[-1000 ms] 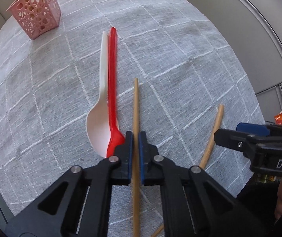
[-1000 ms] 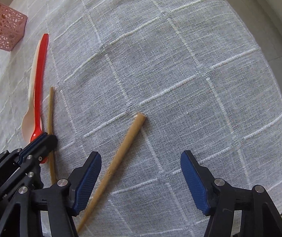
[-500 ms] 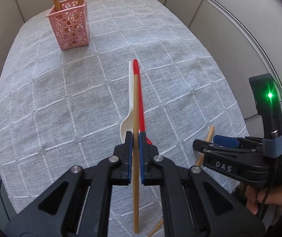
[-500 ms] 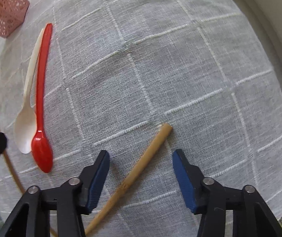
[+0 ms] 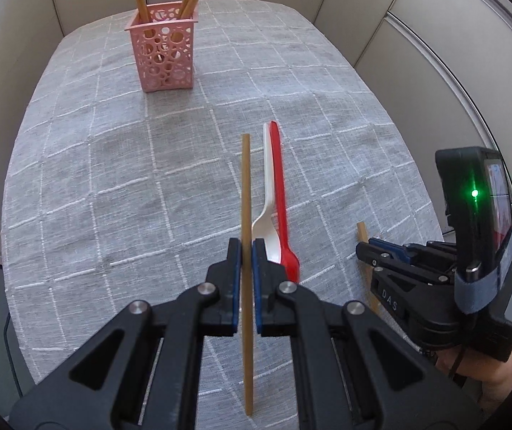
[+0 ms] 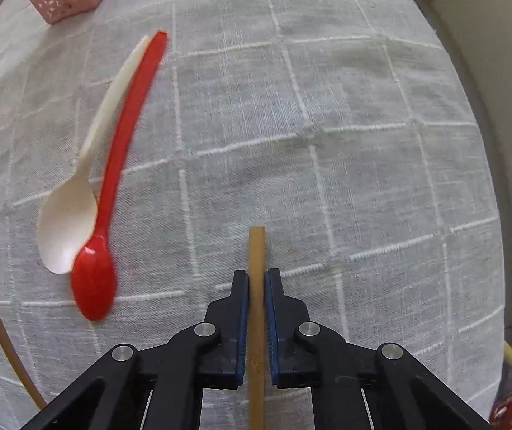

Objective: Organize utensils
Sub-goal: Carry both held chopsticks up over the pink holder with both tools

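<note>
Left tongs (image 5: 246,247) clamped on chopstick (image 5: 245,186); right tongs (image 6: 256,279) clamped on second chopstick (image 6: 257,251). Cup (image 5: 162,53) at 11 o'clock. Risk: thin sticks pivoting in grip, missing cup.

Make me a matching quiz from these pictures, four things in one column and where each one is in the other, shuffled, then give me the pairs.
Things
1. red spoon
2. white spoon
3. pink holder
4. thin chopstick

Places
A. at the far end of the table, sticks standing in it
B. clamped in the left gripper
C. flat on the cloth, to the right of its pale twin
D. flat on the cloth, bowl nearest the left gripper

Pairs: 1-C, 2-D, 3-A, 4-B
</note>
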A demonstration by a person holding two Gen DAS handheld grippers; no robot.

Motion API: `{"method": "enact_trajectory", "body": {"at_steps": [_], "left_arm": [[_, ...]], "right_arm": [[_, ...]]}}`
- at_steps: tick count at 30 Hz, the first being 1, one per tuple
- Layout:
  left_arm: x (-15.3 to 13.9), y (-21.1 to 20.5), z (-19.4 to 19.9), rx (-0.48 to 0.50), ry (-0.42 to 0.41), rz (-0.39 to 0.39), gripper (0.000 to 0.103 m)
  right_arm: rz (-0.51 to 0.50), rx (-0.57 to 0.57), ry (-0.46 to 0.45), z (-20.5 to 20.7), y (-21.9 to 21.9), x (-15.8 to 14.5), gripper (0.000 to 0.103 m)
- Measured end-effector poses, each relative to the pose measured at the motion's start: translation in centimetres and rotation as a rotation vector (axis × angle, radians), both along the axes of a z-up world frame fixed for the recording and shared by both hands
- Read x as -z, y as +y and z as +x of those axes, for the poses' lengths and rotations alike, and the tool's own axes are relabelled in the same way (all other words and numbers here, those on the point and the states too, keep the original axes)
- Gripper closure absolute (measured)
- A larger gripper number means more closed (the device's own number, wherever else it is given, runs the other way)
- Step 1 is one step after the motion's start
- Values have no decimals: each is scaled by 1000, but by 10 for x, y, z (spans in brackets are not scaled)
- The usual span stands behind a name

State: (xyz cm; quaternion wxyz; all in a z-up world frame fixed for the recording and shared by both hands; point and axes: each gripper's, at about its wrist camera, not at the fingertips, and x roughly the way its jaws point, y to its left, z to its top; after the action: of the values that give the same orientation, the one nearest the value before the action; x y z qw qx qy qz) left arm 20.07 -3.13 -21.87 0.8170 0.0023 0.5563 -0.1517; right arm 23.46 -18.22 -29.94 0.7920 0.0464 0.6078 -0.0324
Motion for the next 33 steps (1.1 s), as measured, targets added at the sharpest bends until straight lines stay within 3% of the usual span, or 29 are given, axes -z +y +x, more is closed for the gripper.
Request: {"method": "enact_trajectory", "body": {"at_steps": [6, 12, 21, 28, 33], "left_arm": [[-14, 16, 0, -42, -47, -3, 96], [-39, 32, -2, -82, -124, -39, 96], [-93, 51, -11, -149, -323, -93, 96], [-137, 68, -6, -233, -494, -95, 96], [-154, 72, 12, -273, -554, -99, 96]], "right_arm": [[59, 24, -102, -8, -8, -28, 96], [119, 33, -264, -26, -18, -70, 96], [188, 27, -538, -63, -44, -141, 96], [211, 17, -709, -66, -51, -195, 96], [241, -11, -786, -55, -49, -224, 96]]}}
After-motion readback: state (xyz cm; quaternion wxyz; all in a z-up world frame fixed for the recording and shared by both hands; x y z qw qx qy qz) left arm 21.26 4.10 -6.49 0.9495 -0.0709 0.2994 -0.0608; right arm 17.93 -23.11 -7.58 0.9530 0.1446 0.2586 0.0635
